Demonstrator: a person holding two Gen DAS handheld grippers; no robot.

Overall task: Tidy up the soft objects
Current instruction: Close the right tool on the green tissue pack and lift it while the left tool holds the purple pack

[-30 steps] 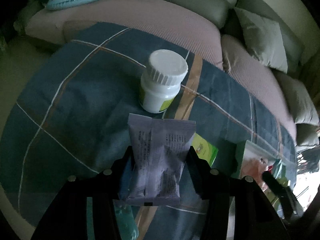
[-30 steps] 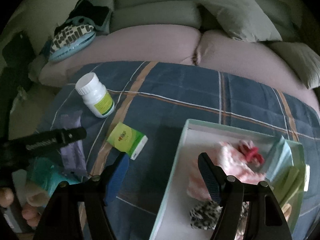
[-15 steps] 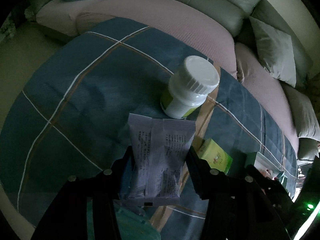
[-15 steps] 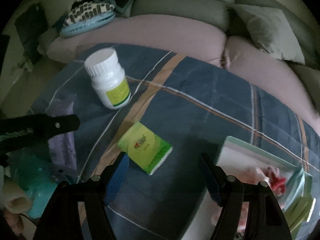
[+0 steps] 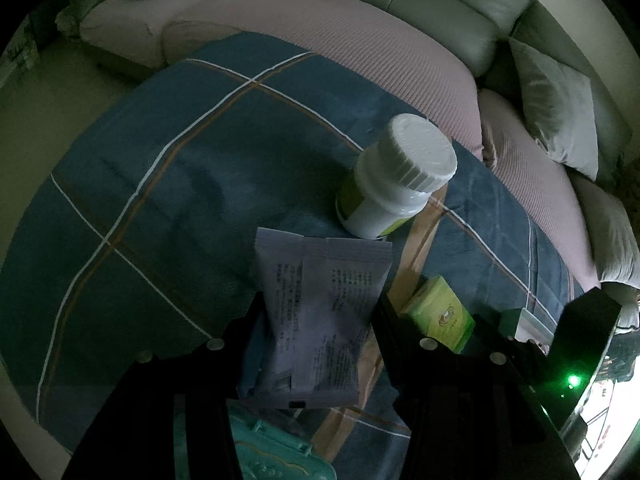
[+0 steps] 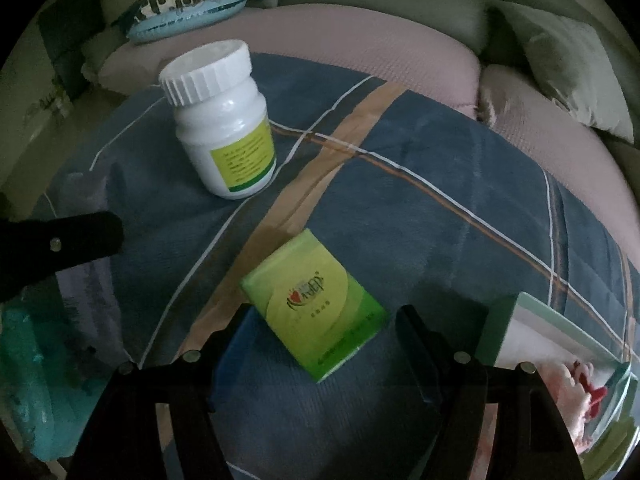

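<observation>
My left gripper (image 5: 318, 312) is shut on a pale purple soft packet (image 5: 320, 312) and holds it above the blue plaid blanket (image 5: 180, 184). A white pill bottle (image 5: 394, 178) with a green label stands just beyond it; it also shows in the right wrist view (image 6: 224, 120). My right gripper (image 6: 322, 320) is open, its jaws either side of a green tissue pack (image 6: 316, 304) lying flat on the blanket; the pack also shows in the left wrist view (image 5: 438, 312). The left gripper's finger (image 6: 64, 240) shows at the left of the right wrist view.
A pale green tray (image 6: 516, 312) holding pink soft items (image 6: 576, 392) sits at the right. A teal object (image 5: 276, 452) lies below the left gripper. Beyond the blanket are a pink-covered sofa (image 5: 340, 20), grey cushions (image 5: 556, 104) and a patterned blue pillow (image 6: 188, 4).
My right gripper has swung left from over the tray and come down around the green tissue pack. My left gripper, still holding the packet, has shifted left, so the bottle sits further right.
</observation>
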